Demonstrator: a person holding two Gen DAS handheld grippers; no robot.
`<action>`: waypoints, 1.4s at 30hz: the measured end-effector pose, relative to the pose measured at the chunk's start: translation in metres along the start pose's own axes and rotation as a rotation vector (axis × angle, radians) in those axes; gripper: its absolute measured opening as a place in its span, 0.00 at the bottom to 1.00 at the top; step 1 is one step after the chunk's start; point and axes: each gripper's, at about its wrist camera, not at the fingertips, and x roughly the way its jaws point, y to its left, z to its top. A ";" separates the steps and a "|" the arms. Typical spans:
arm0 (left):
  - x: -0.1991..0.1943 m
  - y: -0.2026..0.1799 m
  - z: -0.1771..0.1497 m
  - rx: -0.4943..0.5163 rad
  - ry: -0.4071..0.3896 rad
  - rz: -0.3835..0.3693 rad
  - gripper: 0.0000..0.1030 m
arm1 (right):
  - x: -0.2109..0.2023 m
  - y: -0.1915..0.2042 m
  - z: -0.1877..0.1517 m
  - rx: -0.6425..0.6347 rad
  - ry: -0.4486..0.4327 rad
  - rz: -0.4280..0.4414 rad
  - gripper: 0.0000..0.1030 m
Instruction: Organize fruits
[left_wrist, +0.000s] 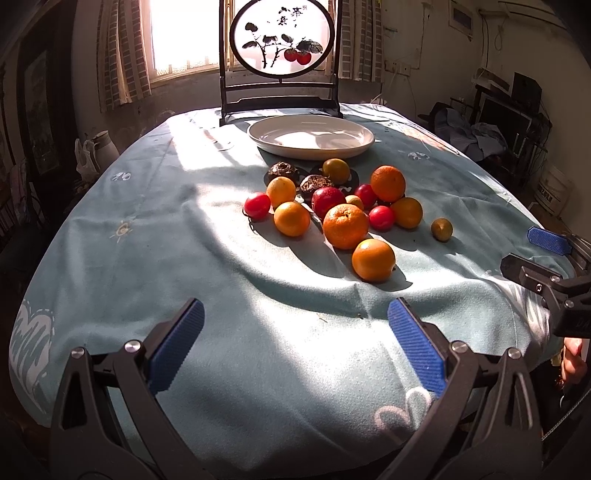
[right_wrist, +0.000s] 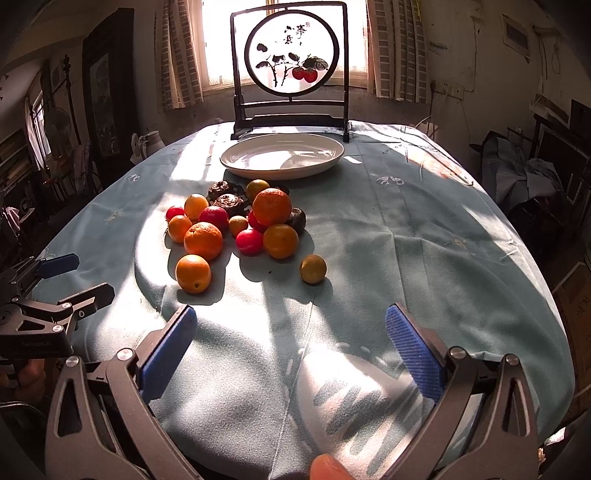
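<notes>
**Fruit pile sitting loose on table, both claws spread and empty**

Counting from the left wrist view: six orange citrus fruits, biggest being the large dimpled orange (left_wrist: 345, 226), with a smooth orange (left_wrist: 373, 260) lying nearest the camera. Four glossy red round fruits, e.g. (left_wrist: 257, 206). Three small yellow-green fruits; one small green-yellow fruit (left_wrist: 441, 229) is sitting apart, right of the pile. At least two dark wrinkled fruits (left_wrist: 283, 171) at the back; count is uncertain, partly hidden.

All are lying on the light-blue cloth-covered table (left_wrist: 221, 258), none in the white oval ceramic plate (left_wrist: 311, 136) just behind the pile. A dark-framed round painted screen (left_wrist: 280, 37) is standing behind the plate.

Left claw (left_wrist: 295, 345) is hovering over the near cloth, fingers spread wide, gripping nothing. Right claw (right_wrist: 290, 350) likewise spread, empty. Nothing is blocking either claw's line to the pile.
</notes>
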 end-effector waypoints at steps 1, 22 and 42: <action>0.001 0.000 0.000 -0.001 0.000 -0.001 0.98 | 0.000 0.000 0.000 -0.001 0.000 0.000 0.99; 0.017 0.005 -0.004 -0.017 0.036 -0.041 0.98 | 0.025 -0.011 0.010 -0.025 0.035 0.013 0.94; 0.044 -0.005 0.008 0.009 0.046 -0.154 0.90 | 0.098 -0.038 0.023 0.040 0.172 0.122 0.26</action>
